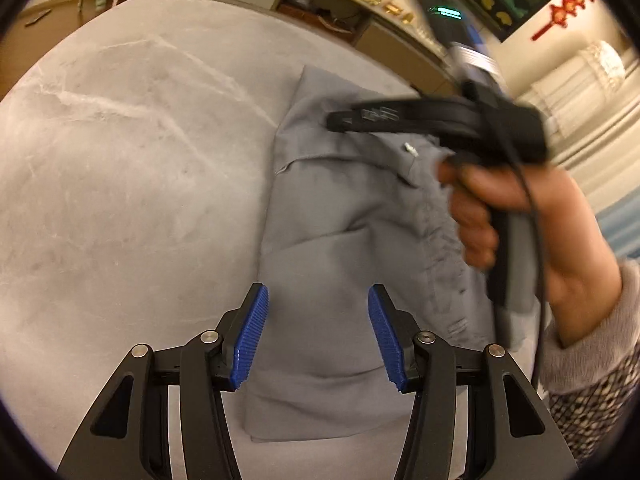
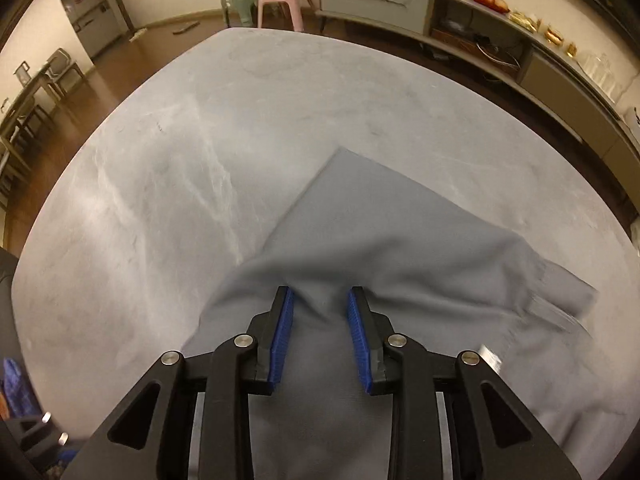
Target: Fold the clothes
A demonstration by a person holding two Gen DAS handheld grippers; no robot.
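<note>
— Where's the garment sitting for you?

— The grey garment [image 1: 344, 240] lies on the grey marbled table [image 1: 120, 160], straight ahead of my left gripper [image 1: 318, 336]. That gripper hangs above the near end of the cloth with its blue pads [image 1: 250, 338] wide apart and nothing between them. The near hem shows just below and between the fingers.

— And your right one?

— My right gripper [image 2: 320, 336] is low over the same garment [image 2: 400, 240]. A raised ridge of cloth runs up between its blue pads [image 2: 282, 336]. The pads stand partway apart, and I cannot tell whether they actually pinch the ridge or merely flank it. In the left wrist view the right gripper [image 1: 340, 122] shows from the side, blurred, held in my right hand [image 1: 516, 216] above the far half of the cloth.

— Which way does the piece run?

— Its long axis runs away from me, near hem toward my left gripper, far corner [image 2: 340, 152] pointing out to the middle of the table. It is folded into a long strip, with a seam and a buttoned placket along its right edge.

— Any label or writing?

— A small white tag [image 2: 490, 356] sits on the cloth right of my right gripper, too blurred to read. No brand is legible.
</note>
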